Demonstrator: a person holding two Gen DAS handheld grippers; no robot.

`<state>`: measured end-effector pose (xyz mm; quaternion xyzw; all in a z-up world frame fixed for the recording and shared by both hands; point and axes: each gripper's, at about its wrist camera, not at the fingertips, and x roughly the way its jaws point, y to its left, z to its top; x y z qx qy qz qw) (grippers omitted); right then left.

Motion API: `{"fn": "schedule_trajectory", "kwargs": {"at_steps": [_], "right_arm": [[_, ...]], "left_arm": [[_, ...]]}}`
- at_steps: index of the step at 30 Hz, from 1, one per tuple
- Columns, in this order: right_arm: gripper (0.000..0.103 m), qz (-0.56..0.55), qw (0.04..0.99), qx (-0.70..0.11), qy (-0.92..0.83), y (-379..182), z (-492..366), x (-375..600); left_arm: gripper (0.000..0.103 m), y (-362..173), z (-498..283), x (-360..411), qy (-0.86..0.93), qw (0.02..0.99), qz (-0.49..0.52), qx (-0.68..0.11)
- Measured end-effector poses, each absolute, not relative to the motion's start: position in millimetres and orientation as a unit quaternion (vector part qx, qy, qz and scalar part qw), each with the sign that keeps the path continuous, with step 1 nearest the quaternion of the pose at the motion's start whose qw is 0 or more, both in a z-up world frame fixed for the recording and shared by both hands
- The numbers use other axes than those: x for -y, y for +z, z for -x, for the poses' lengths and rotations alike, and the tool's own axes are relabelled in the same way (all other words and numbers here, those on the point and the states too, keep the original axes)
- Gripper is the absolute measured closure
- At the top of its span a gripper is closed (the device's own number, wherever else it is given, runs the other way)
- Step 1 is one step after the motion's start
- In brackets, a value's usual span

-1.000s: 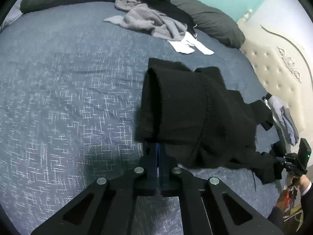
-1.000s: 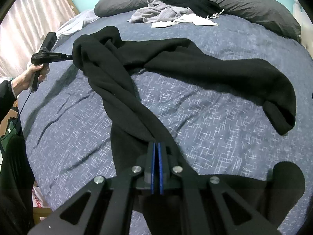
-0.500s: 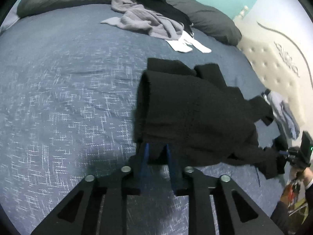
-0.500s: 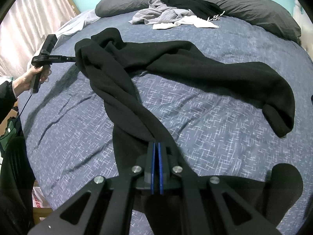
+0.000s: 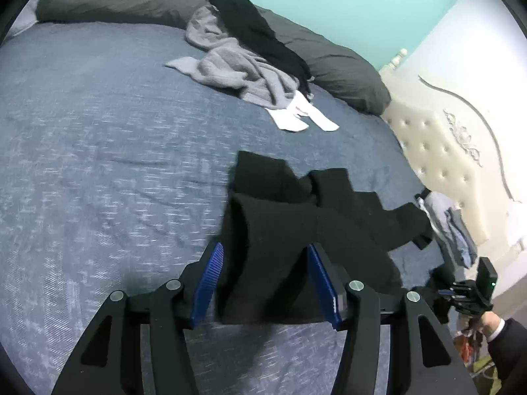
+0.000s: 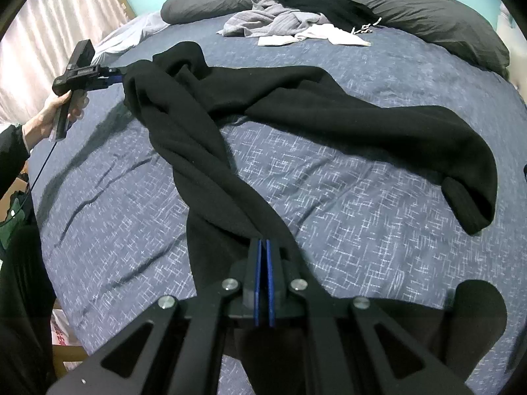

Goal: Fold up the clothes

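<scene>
The black garment point(image 6: 296, 105), a thick fleece-like piece, lies spread across the blue patterned bedcover point(image 6: 362, 204). One long part runs toward the right of the right wrist view and ends in a rounded cuff lying flat on the cover. Another part twists down toward the camera.

Left gripper point(image 5: 266, 263): jaws spread, having just been opening. A bunched fold of the black garment sits between the 2 blue pads point(image 5: 207, 283), but the pads stand clear of the cloth on both sides and do not press it. In the right wrist view this gripper appears at the far left edge of the bed, held in the person's left hand point(image 6: 56, 112), its tips at the garment's edge.

Right gripper point(image 6: 263, 247): jaws pressed together, pinching the twisted end of the black garment, which rises from the bedcover to the fingertips. In the left wrist view it appears at the lower right, held in the person's right hand point(image 5: 484, 321), with a dark sleeve showing.

At the head of the bed, well apart from the black garment, sits a heap of grey clothing point(image 5: 237, 69) with a second black item point(image 5: 257, 33) draped over it and white socks point(image 5: 303, 118) just beside. Dark grey pillows point(image 6: 428, 10) lie behind. A cream tufted headboard point(image 5: 438, 151) stands at the right of the left wrist view.
</scene>
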<state>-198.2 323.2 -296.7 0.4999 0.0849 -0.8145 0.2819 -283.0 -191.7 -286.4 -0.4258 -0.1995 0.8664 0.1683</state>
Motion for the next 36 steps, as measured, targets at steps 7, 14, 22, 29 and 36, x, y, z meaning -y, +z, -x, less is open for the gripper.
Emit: {"fn": "schedule_trajectory", "kwargs": {"at_steps": [7, 14, 22, 29, 36], "right_arm": [[0.1, -0.501, 0.281, -0.085, -0.814, -297, 200, -322], [0.1, -0.485, 0.284, -0.086, -0.822, -284, 196, -322], [0.1, -0.452, 0.309, -0.101, -0.831, -242, 176, -308], [0.1, -0.437, 0.355, -0.136, -0.815, -219, 139, -275], [0.1, -0.465, 0.383, -0.158, -0.782, -244, 112, -245]], "left_arm": [[0.087, -285, 283, 177, 0.861, 0.179, 0.447, 0.167], [0.099, -244, 262, 183, 0.867, 0.177, 0.441, 0.152], [0.1, -176, 215, 212, 0.882, 0.149, 0.427, 0.134], [0.1, -151, 155, 246, 0.884, 0.118, 0.426, 0.149], [0.1, -190, 117, 259, 0.864, 0.086, 0.47, 0.157]]}}
